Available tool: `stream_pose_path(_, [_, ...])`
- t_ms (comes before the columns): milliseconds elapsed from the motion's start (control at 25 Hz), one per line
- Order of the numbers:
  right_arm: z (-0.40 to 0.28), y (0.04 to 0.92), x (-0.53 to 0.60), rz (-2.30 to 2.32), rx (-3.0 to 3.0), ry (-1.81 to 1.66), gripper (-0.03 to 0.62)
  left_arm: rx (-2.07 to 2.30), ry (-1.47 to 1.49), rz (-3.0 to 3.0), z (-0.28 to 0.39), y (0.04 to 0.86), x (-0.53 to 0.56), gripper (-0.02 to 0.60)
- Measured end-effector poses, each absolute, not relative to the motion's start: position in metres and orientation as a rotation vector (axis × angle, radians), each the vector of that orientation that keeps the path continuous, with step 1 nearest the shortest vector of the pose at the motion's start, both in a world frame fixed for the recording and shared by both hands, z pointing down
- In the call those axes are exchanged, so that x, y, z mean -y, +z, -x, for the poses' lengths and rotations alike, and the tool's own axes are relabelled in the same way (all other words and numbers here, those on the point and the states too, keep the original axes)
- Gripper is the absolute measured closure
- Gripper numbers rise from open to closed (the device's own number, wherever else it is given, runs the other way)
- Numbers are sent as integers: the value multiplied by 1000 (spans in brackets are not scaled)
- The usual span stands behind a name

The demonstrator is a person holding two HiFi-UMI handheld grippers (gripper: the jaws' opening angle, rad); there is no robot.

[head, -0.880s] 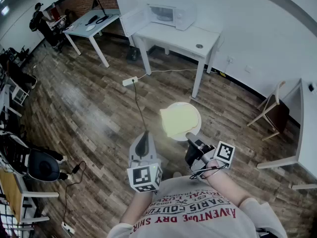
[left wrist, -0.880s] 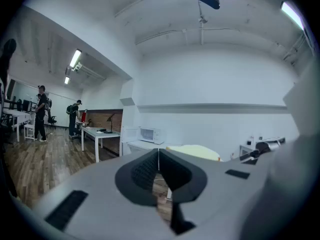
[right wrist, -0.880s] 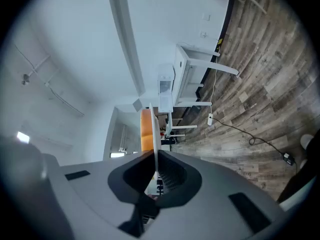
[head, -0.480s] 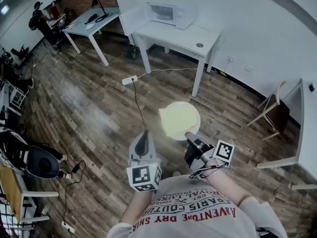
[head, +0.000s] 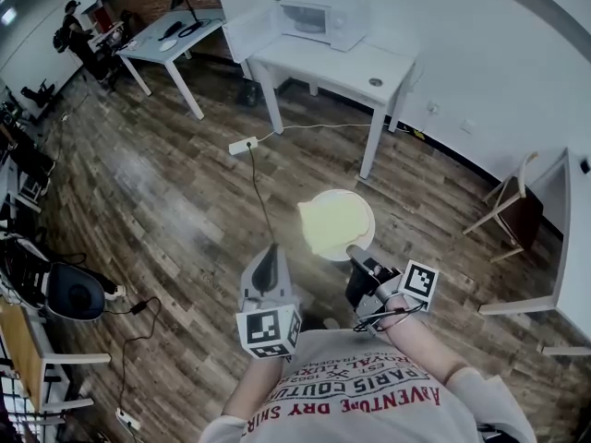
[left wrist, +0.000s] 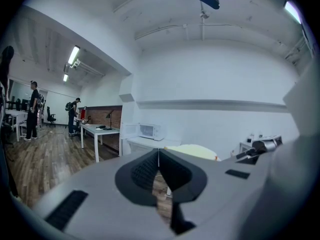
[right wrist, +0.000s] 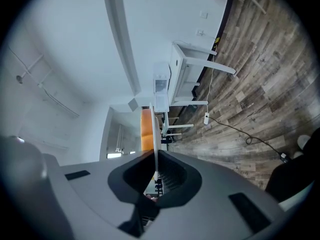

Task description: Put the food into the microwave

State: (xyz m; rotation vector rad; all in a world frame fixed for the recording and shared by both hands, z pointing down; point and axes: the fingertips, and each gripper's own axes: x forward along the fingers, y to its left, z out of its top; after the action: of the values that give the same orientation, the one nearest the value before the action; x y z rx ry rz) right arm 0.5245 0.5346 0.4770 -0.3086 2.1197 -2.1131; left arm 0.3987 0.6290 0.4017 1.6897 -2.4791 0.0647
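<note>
The wood floor is wide and bare between the person and the white table by the far wall. A wooden chair stands off to the right and a black chair off to the left. The microwave sits at the table's left end, well away. The right gripper has its jaws clamped on the rim of the plate, with the yellow food on it. The left gripper is just beside it, jaws together, nothing in them. A power strip and its thin cord lie across the way.
</note>
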Motion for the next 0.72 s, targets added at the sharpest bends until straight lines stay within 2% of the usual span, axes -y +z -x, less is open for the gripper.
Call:
stream_pose_path(400, [-490, 489, -495, 353, -2092, -2127, 571, 2436, 103, -1659, -359, 419, -601, 574])
stream_pose_path(720, [-414, 493, -431, 434, -2098, -2123, 570, 2401, 99, -1683, -271, 418, -533, 574])
